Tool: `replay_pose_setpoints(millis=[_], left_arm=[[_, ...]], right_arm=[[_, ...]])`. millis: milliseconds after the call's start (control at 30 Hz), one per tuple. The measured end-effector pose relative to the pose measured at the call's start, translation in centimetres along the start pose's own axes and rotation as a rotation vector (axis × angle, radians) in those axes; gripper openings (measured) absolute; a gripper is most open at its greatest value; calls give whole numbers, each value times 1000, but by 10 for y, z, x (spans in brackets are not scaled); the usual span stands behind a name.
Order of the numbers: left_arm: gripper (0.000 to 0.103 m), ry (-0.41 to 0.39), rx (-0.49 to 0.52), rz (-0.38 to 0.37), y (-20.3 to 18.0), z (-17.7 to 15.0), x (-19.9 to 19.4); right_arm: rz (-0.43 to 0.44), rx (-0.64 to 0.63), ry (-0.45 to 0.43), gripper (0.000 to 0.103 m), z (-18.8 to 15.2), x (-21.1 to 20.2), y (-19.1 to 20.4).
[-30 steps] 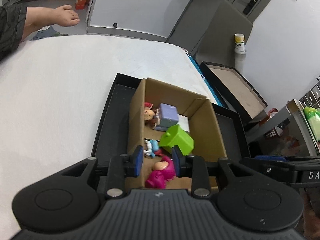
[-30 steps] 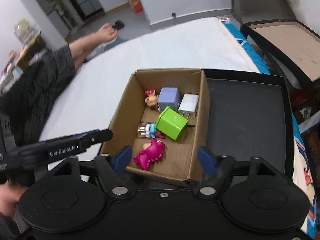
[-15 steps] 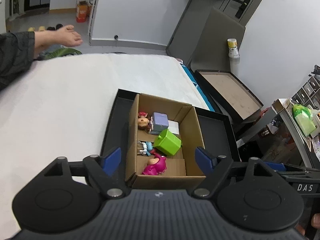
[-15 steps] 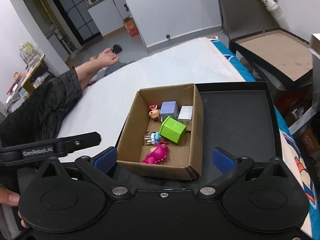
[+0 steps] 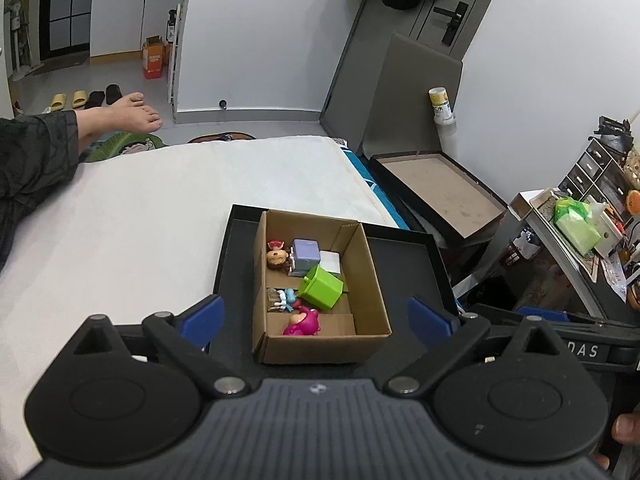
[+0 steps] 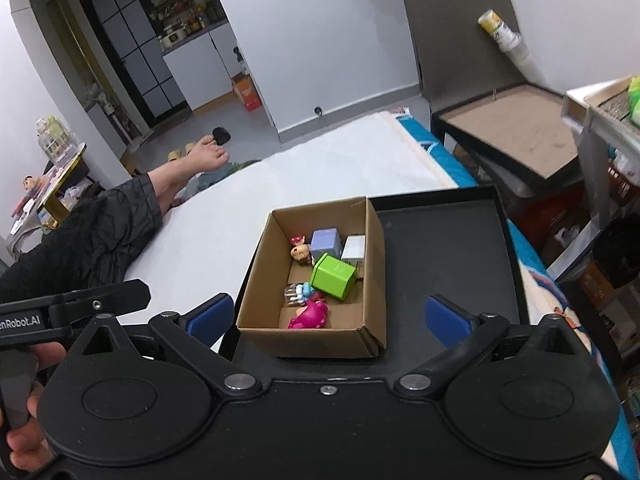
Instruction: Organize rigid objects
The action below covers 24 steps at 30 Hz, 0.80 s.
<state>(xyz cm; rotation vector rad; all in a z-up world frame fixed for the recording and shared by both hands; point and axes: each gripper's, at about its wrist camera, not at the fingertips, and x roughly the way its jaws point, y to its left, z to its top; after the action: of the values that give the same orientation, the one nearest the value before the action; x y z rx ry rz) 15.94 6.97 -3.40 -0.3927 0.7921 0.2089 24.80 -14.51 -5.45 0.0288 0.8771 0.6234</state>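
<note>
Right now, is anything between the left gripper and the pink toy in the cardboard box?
Only the box's near wall. The pink toy lies just behind it, and the open, empty left gripper sits back from the cardboard box. From above, nothing visible covers the toy.

Pink toy (image 5: pixel 303 323) partly hidden behind cardboard box (image 5: pixel 320 347) near wall. Small blue figure (image 5: pixel 285 299) too small to identify. Right gripper (image 5: pixel 580 350) label cut off.

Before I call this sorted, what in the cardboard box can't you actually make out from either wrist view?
- Pink toy: its lower part is behind the near wall of the cardboard box, left wrist view.
- White block: partly covered by the green cube, right wrist view.
- Blue figure: too small to identify, both views.
</note>
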Motion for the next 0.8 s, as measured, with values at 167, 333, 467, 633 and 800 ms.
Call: replay_pose_setpoints(millis=[167, 333, 467, 633, 800], left_arm=[[99, -7, 20, 14, -4, -3, -18], [99, -10, 8, 10, -2, -4, -31], [99, -15, 11, 11, -2, -6, -41], [99, -24, 23, 7, -5, -12, -54], [99, -42, 72, -5, -12, -24, -66]], right_arm=[[-36, -33, -15, 103, -5, -14, 11], [-66, -59, -37, 103, -9, -28, 18], [-88, -55, -62, 103, -12, -41, 23], [-116, -53, -92, 103, -17, -59, 31], [-134, -22, -141, 103, -24, -74, 36]])
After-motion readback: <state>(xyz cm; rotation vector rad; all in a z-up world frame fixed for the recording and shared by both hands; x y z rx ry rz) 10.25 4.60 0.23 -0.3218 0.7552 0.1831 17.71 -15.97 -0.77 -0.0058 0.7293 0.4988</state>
